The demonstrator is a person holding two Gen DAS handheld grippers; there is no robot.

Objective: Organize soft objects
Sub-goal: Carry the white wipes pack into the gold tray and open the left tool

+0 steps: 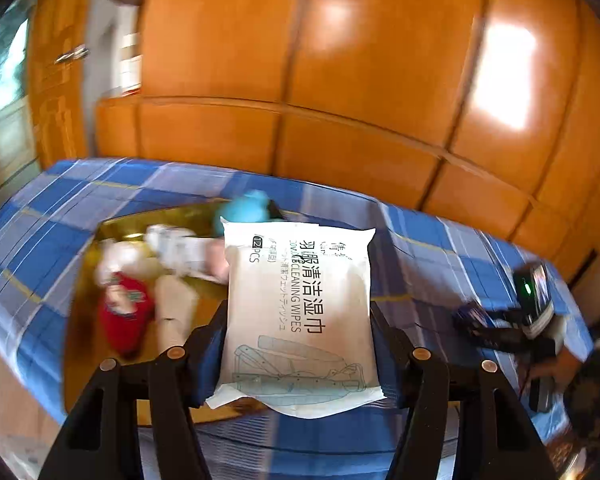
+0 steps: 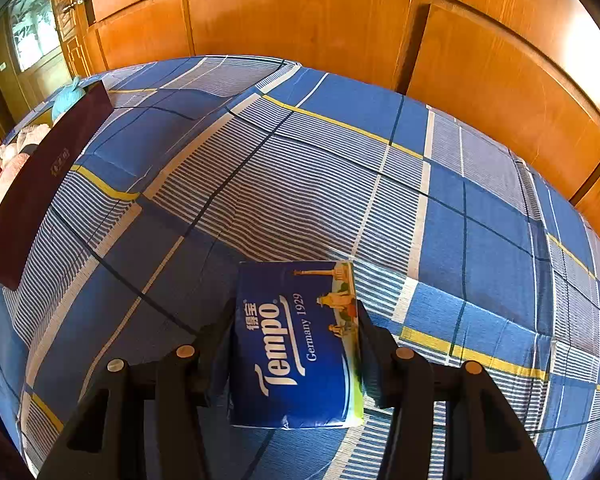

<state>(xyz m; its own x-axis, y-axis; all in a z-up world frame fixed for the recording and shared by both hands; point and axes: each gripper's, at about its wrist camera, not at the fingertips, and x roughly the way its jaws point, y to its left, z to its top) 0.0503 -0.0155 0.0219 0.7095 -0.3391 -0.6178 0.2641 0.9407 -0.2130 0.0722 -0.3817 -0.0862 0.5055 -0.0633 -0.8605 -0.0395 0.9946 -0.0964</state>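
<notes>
Covering bed, blue plaid sheet (image 2: pixel 308 184), orange wood wardrobe (image 1: pixel 340 60) behind, L tool (image 1: pixel 300 320) clamped on wipes pack (image 1: pixel 300 304), R tool (image 2: pixel 296 344) on tissue pack (image 2: pixel 292 348)

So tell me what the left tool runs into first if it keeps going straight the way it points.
Probably the box of soft things ahead: the left tool, shut on the wipes pack, points down at the blue-green toy there. Blur leaves depth uncertain.

Both cams ride on the grippers, looking down along the fingers at the blue plaid bedsheet (image 2: pixel 300 184) from close up, wooden wardrobe (image 1: pixel 340 60) behind. Both catch the dark box (image 2: pixel 40 184); the left wrist view sits right over it.
</notes>
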